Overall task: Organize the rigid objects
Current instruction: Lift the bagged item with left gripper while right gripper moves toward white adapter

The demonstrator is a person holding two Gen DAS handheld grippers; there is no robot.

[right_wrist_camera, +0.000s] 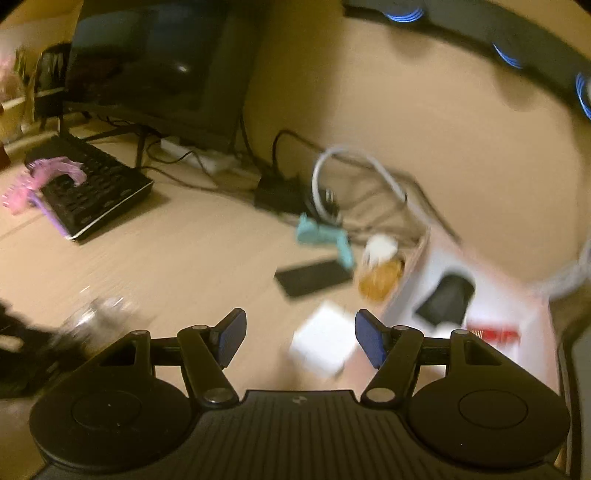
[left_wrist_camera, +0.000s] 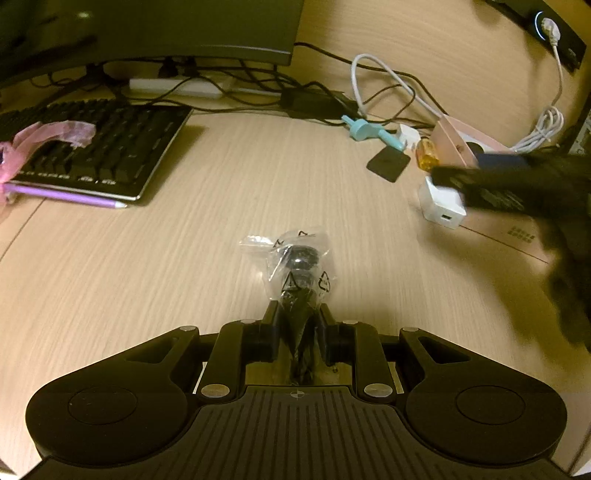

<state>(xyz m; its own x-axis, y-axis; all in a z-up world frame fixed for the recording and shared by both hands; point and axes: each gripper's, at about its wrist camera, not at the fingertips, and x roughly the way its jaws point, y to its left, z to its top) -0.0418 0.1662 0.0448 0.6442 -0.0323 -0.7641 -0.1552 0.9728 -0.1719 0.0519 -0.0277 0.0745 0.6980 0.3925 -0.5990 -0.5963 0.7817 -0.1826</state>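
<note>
A: What has the left gripper got?

B: Its jaws are pinched narrow on a small clear plastic bag with black parts inside. The bag sticks out past the fingertips, over the pale wood-grain desk, roughly mid-desk.

A: And the right gripper?

B: Jaws stand apart, blue pads bare, nothing between them. Just beyond the gap, on the desk, lies a white square charger block, blurred. It sits against the near corner of a pink open cardboard box toward the desk's right edge.

A: What's in that box?

B: Something dark and flat; too blurred to name.

A: Further out?

B: Beside the box's left wall, an amber bottle-like thing and a small white plug. Left of those, a flat black square pad, then a teal plastic tool behind it.

A: And the back?

B: A looped white cable and a tangle of black leads along the rear edge. At the far left corner a black keyboard with a crumpled pink plastic strip draped on it and a purple pen along its near side, under a dark monitor.
</note>
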